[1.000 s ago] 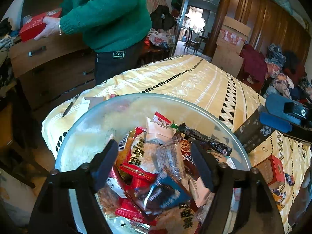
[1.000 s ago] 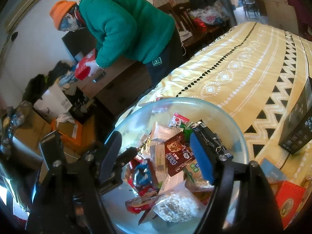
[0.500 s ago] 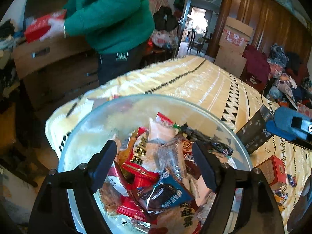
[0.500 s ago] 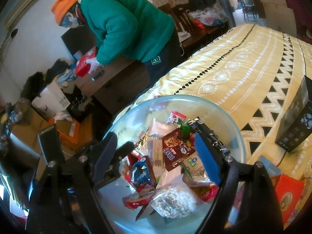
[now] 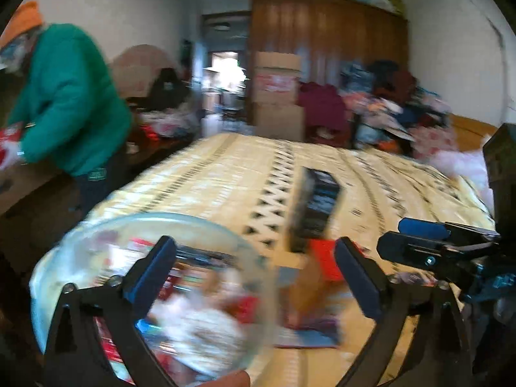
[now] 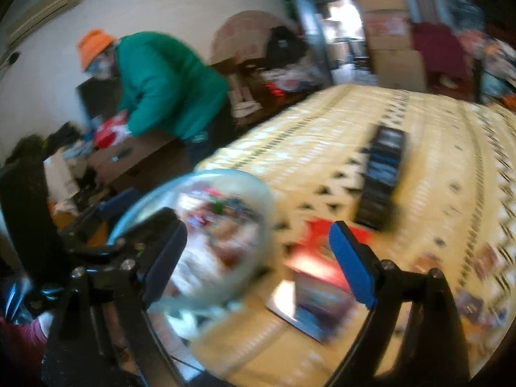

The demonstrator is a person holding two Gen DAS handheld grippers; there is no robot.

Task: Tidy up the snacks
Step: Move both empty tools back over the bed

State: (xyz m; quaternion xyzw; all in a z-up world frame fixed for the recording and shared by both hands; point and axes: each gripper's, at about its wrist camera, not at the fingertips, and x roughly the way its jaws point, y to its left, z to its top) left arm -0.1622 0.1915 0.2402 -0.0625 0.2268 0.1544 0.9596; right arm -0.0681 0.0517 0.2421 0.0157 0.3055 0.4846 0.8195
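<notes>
Person in green sweater [image 5: 69, 96] bent over wooden dresser [image 6: 142, 158]; wardrobe [image 5: 325, 42], cardboard boxes [image 5: 277, 93], clothes heap [image 5: 393, 106] behind.

the glass bowl [image 5: 96, 235] sits in the lower left of the left wrist view, round, clear and upright on the yellow patterned bedspread [image 5: 225, 174]. it holds a heap of snack packets [image 5: 200, 316], mostly red and white, too blurred to tell apart. in the right wrist view the same bowl [image 6: 248, 193] lies left of centre. right of it, a red box [image 6: 319, 258] rests flat beside a flat bluish packet [image 6: 309, 309].
</notes>
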